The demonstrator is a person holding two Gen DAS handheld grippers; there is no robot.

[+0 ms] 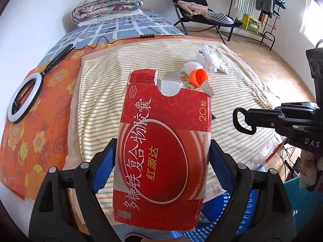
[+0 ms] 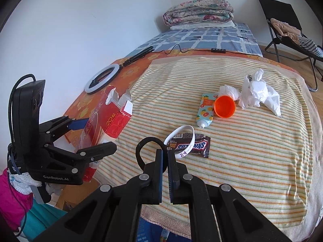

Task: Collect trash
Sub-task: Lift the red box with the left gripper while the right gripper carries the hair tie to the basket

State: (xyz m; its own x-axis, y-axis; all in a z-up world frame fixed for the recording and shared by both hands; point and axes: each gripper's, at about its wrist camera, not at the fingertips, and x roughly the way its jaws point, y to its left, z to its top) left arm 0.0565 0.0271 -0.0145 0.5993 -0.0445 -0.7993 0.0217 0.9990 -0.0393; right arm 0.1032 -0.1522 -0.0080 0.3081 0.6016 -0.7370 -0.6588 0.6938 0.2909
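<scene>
The left fingers point(image 1: 162, 167), black with blue pads, are spread about the width of a red box point(image 1: 163, 151) and clamp its two sides; the box is flat cardboard with Chinese print and a torn, open top flap, held up over the near edge of the bed, with a blue basket point(image 1: 240, 207) showing below it. The right fingers point(image 2: 165, 160) are nearly closed, a thin gap between them, and pinch a black hair tie point(image 2: 141, 148), a soft loop that sticks out to their left. Just beyond them on the striped towel point(image 2: 252, 161) lie a dark, glossy Snickers wrapper point(image 2: 193, 146) and a white wristband point(image 2: 181, 141) that rests across the wrapper. Farther off are a small squeeze tube point(image 2: 205, 112) printed with oranges, an orange plastic cap point(image 2: 224, 106) lying on its side against the tube, and crumpled white tissue point(image 2: 256, 93) just beside the cap. The towel, terry with thin yellow and green stripes, covers an orange floral sheet point(image 2: 129, 74) on the bed. On that sheet near the white wall lies a white ring light point(image 2: 102, 78) with a black folded stand and cord. Past it the bedding is blue checked, with a folded floral quilt point(image 2: 198, 11) on top. A black folding chair point(image 2: 282, 20) with clothes stands on the wooden floor, and a clothes rack point(image 1: 260, 6) stands by the window.
</scene>
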